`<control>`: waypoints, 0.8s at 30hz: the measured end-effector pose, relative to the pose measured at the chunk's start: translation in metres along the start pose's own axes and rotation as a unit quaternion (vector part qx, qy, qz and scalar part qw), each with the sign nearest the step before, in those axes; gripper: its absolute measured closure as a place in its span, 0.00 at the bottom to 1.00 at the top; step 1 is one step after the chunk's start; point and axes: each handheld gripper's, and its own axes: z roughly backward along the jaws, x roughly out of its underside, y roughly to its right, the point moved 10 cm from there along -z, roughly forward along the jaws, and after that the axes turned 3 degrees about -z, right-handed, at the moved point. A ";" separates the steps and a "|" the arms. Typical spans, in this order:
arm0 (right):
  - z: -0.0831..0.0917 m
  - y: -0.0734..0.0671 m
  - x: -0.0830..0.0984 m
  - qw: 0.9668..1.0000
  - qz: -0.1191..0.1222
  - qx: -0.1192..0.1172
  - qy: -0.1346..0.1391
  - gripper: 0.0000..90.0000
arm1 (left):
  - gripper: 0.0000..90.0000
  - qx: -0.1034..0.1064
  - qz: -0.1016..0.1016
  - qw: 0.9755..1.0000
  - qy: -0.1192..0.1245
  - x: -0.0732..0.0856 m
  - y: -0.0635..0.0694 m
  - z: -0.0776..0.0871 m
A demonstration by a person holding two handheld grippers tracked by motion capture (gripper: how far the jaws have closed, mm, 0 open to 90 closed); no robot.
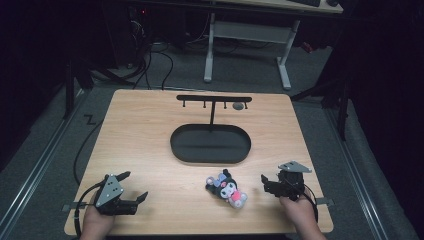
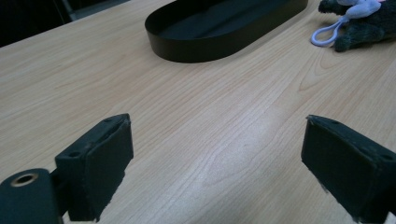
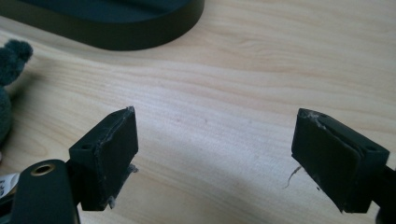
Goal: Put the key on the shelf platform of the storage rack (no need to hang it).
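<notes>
**Two hands wait beside a soft toy**

Hands come in at the bottom of the high view, each holding a gripper low over the table (image 1: 150,130). Between them lies the plush toy (image 1: 227,187), near the front edge. It is dark with a grey top and a pink bottom. It lies flat, and its long line runs from about 10 o'clock to 4 o'clock, with the head end toward 10 o'clock. A pale loop (image 2: 327,35) hangs off it in the left gripper view.

At about 3 o'clock from the toy is the right gripper (image 1: 268,184). It points toward 9 o'clock, at the toy, but is near it and not touching. Its jaws are wide apart with only bare wood between them.

Well off at 9 o'clock from the toy is the left gripper (image 1: 134,186). It points toward about 2 o'clock. Its jaws are wide apart too and hold nothing.

At 12 o'clock from the toy sits the black oval tray (image 1: 210,155), with a black hook stand (image 1: 214,100) rising from it.
</notes>
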 end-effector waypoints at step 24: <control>-0.002 -0.006 0.005 0.995 0.022 -0.003 -0.094 0.16 | 0.03 -0.009 0.006 1.000 0.018 -0.006 -0.009 -0.004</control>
